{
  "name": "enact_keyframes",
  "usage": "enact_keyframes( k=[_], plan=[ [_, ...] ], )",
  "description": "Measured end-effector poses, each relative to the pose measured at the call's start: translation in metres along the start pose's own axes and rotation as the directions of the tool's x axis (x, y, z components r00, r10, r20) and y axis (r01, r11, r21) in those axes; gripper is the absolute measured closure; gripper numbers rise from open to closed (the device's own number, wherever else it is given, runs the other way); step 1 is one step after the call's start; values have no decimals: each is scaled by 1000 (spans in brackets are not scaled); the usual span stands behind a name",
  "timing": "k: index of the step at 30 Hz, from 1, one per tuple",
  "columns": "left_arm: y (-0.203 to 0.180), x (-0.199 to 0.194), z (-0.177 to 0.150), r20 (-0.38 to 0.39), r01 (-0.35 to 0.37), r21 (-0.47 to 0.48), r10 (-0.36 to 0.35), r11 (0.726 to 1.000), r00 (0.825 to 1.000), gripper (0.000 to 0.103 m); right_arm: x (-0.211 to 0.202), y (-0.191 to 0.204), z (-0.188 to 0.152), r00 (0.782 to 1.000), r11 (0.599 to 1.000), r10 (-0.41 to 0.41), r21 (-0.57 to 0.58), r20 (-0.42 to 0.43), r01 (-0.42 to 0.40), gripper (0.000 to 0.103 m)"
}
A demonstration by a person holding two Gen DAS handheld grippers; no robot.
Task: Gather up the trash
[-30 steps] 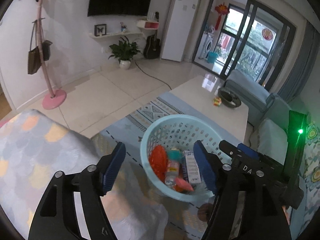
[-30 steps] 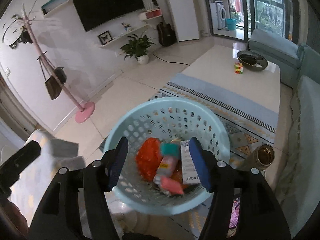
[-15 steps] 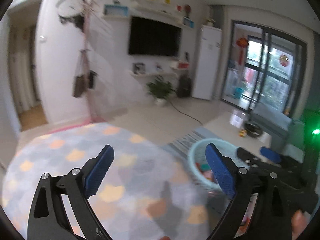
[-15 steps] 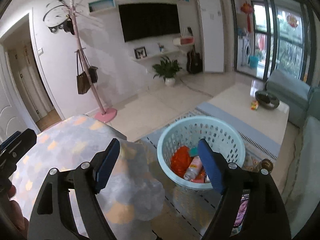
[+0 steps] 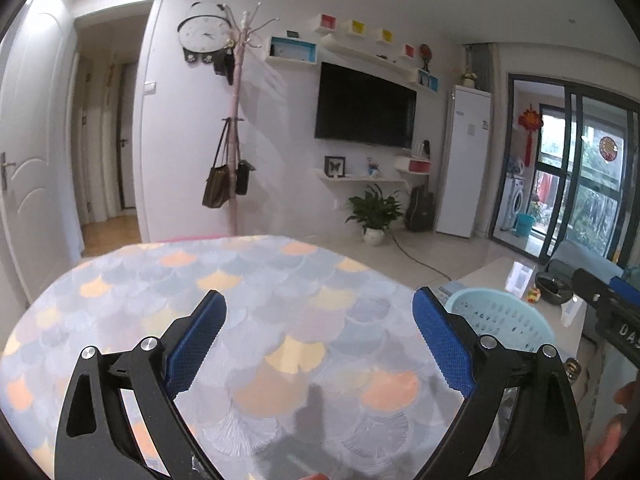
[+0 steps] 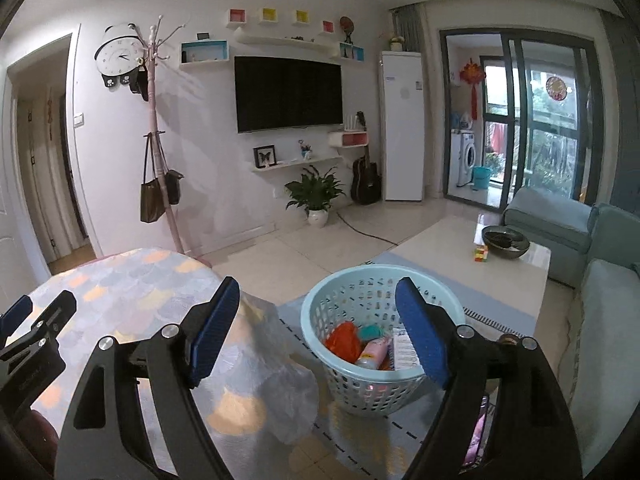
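Observation:
A light blue perforated basket (image 6: 380, 376) stands on the rug beside the round table. It holds an orange wrapper (image 6: 344, 340), a pink bottle (image 6: 374, 354), a white box (image 6: 405, 354) and other trash. The basket's rim also shows in the left wrist view (image 5: 500, 312). My left gripper (image 5: 318, 336) is open and empty above the table's scale-patterned cloth (image 5: 260, 300). My right gripper (image 6: 316, 332) is open and empty, raised between the table edge and the basket. No trash shows on the cloth.
A white coffee table (image 6: 460, 256) carries a dark bowl (image 6: 505, 242) and a small colourful cube (image 6: 481, 253). A teal sofa (image 6: 600, 280) runs along the right. A pink coat stand (image 6: 154, 140), a potted plant (image 6: 316, 196) and a guitar (image 6: 366, 176) line the far wall.
Both grippers have lifted and tilted up from over the basket. The left one has swung left over the table. The basket now sits lower and farther in both views.

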State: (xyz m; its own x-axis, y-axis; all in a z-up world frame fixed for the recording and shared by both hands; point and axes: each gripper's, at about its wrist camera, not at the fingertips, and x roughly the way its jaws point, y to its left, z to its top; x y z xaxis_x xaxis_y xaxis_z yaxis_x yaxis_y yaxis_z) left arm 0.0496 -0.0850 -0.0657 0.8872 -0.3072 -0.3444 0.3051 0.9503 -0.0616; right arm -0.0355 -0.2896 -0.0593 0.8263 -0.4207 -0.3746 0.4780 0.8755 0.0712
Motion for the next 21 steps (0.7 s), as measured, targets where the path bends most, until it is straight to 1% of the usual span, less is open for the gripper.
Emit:
enact_keyframes(
  k=[3, 6, 11, 21],
  plan=[
    [-1, -4, -1, 17, -18, 23, 17, 1000, 1000, 11, 4, 2, -3, 1000, 1000, -13, -12, 2, 13, 27],
    [-1, -3, -4, 11, -37, 47, 37, 998, 999, 11, 5, 4, -4, 1000, 1000, -5, -13, 4, 5, 27],
    [6, -1, -5, -19, -21, 13, 21, 1000, 1000, 11, 4, 7, -7, 1000, 1000, 5, -24, 11, -4, 27],
    [5, -5, -6, -7, -31, 15, 31, 999, 999, 11, 2, 7, -9, 1000, 999, -2, -41, 23, 3, 27]
  ],
)
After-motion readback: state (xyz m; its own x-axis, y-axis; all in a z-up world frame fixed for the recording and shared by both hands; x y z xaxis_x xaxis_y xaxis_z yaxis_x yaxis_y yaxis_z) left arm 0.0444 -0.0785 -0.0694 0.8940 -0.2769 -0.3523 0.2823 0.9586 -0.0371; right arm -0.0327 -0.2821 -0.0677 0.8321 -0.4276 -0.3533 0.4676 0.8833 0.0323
